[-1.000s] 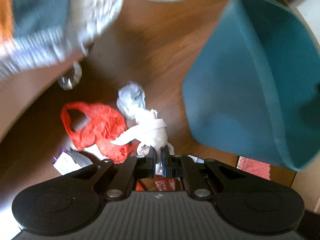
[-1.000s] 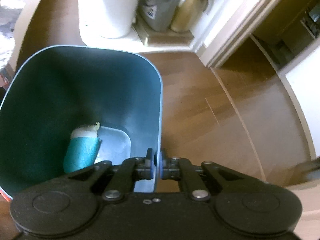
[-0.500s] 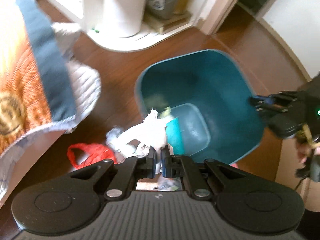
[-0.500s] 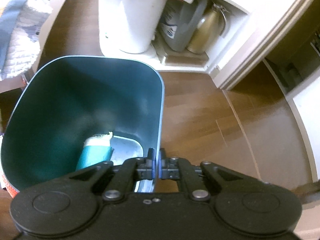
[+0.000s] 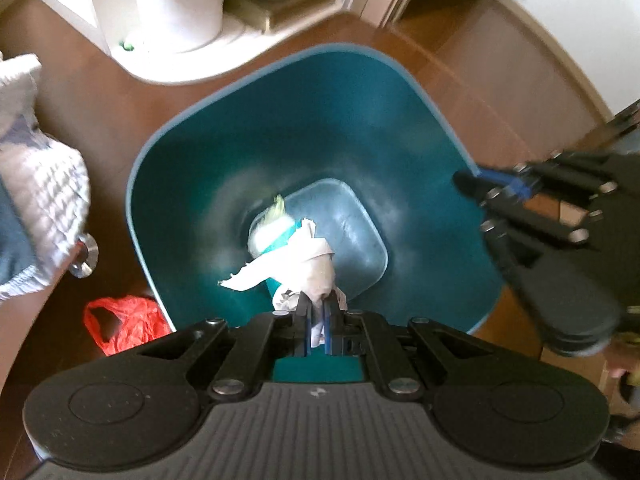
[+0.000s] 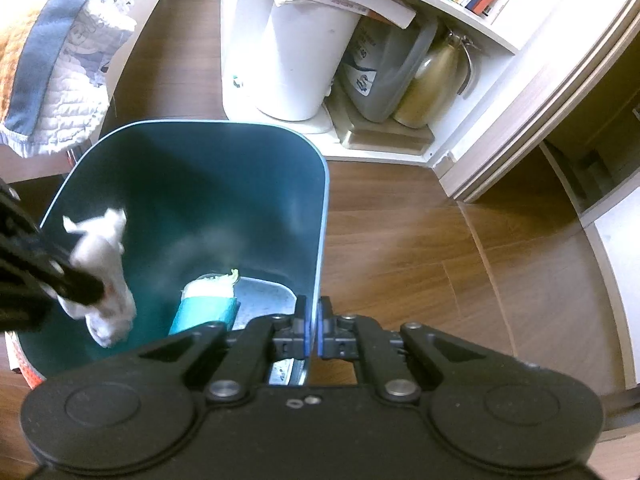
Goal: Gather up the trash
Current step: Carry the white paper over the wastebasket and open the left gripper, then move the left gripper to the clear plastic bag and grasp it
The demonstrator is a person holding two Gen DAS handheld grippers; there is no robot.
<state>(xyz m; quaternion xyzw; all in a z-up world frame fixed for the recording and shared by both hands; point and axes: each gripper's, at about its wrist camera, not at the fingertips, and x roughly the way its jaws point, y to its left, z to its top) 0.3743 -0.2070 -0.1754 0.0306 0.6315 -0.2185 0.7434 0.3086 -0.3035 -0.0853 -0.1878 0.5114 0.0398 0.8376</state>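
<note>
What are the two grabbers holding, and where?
The left gripper pinches the crumpled white tissue by its lower end. The right gripper clamps the teal bin by its rim.

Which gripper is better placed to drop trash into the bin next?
Left. The left gripper holds the crumpled tissue over the teal bin; the right gripper is clamped on its rim.

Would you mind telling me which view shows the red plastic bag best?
The left wrist view: the red plastic bag lies crumpled on the floor beside the teal bin. The right wrist view shows none of it clearly.
</note>
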